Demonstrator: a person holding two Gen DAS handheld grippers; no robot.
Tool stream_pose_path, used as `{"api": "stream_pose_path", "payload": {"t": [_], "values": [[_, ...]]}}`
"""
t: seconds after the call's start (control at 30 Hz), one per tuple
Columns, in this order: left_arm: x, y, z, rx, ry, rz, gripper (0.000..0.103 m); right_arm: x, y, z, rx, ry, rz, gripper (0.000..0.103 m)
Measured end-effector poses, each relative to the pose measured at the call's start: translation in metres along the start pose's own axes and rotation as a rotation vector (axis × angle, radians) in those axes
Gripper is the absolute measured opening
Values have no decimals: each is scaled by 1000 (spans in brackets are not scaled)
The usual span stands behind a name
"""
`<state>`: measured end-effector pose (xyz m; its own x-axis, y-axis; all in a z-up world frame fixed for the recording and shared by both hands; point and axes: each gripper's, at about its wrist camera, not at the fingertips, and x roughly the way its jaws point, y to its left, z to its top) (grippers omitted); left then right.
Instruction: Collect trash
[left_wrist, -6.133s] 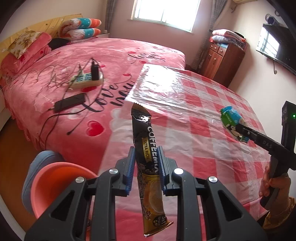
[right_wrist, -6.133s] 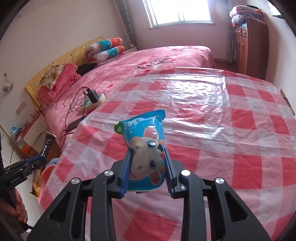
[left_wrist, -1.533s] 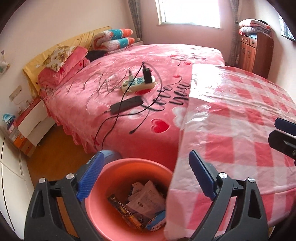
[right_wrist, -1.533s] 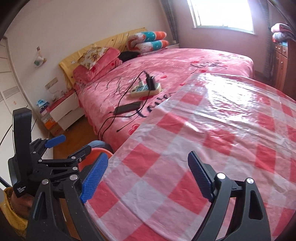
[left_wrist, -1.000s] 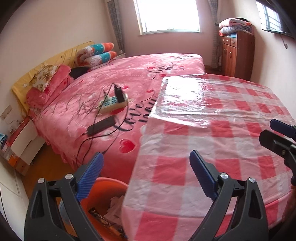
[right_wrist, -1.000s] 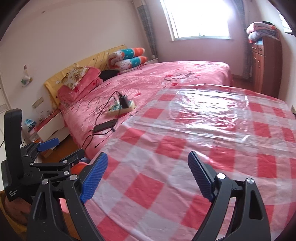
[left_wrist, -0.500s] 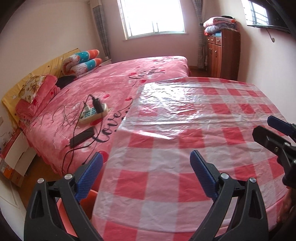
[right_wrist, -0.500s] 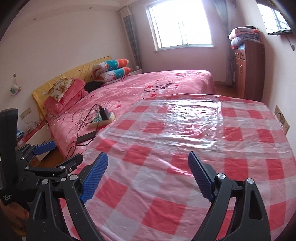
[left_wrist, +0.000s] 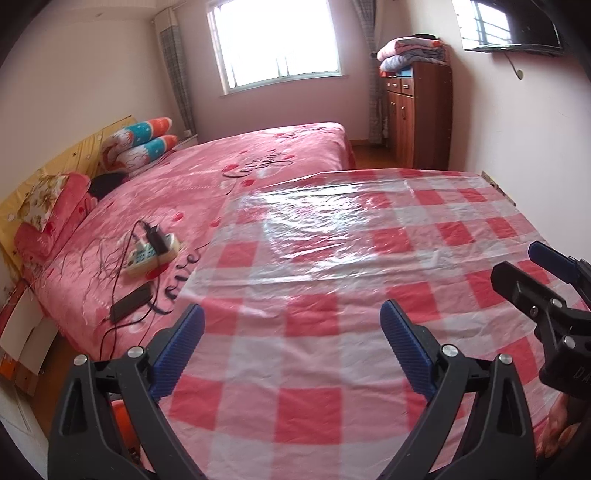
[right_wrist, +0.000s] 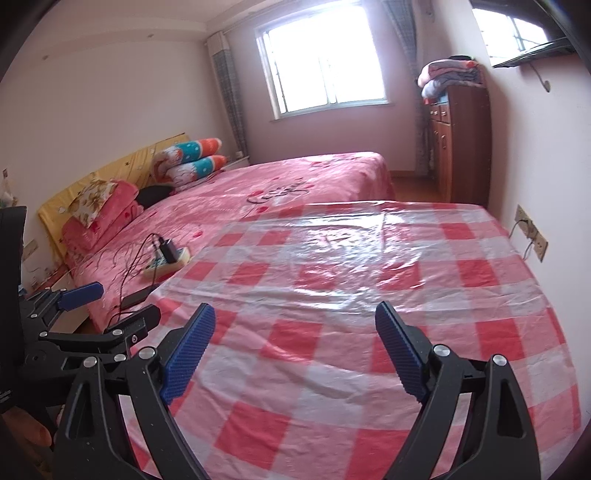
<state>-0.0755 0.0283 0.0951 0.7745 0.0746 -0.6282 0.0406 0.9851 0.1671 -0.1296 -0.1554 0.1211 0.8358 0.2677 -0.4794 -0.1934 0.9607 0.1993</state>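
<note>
My left gripper (left_wrist: 291, 328) is open and empty above the near edge of the table with the red-and-white checked plastic cloth (left_wrist: 351, 266). My right gripper (right_wrist: 295, 325) is open and empty over the same cloth (right_wrist: 351, 280). Each gripper shows in the other's view: the right one at the right edge (left_wrist: 535, 273), the left one at the left edge (right_wrist: 110, 310). A sliver of the orange trash bin (left_wrist: 122, 424) shows low left behind my left fingers. No loose trash shows on the cloth.
A pink bed (left_wrist: 240, 173) lies to the left with a power strip (left_wrist: 151, 253), cables and a black phone (left_wrist: 131, 304). A wooden dresser (left_wrist: 417, 114) stands at the back right. A wall socket (right_wrist: 532, 232) sits at the table's right.
Both grippers have risen and tilted up from the bin toward the table and room. The bin with its wrappers has slid almost out of the left view. Both stay open.
</note>
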Motion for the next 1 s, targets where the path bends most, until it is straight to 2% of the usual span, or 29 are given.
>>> {"api": "stream_pose_path", "payload": {"t": [0.57, 1.0], "values": [[20, -67, 20, 41, -1, -65, 97, -22, -86, 4, 89, -73, -176, 87], [24, -115, 34, 73, -27, -102, 96, -34, -115, 3, 74, -111, -282, 87]]}}
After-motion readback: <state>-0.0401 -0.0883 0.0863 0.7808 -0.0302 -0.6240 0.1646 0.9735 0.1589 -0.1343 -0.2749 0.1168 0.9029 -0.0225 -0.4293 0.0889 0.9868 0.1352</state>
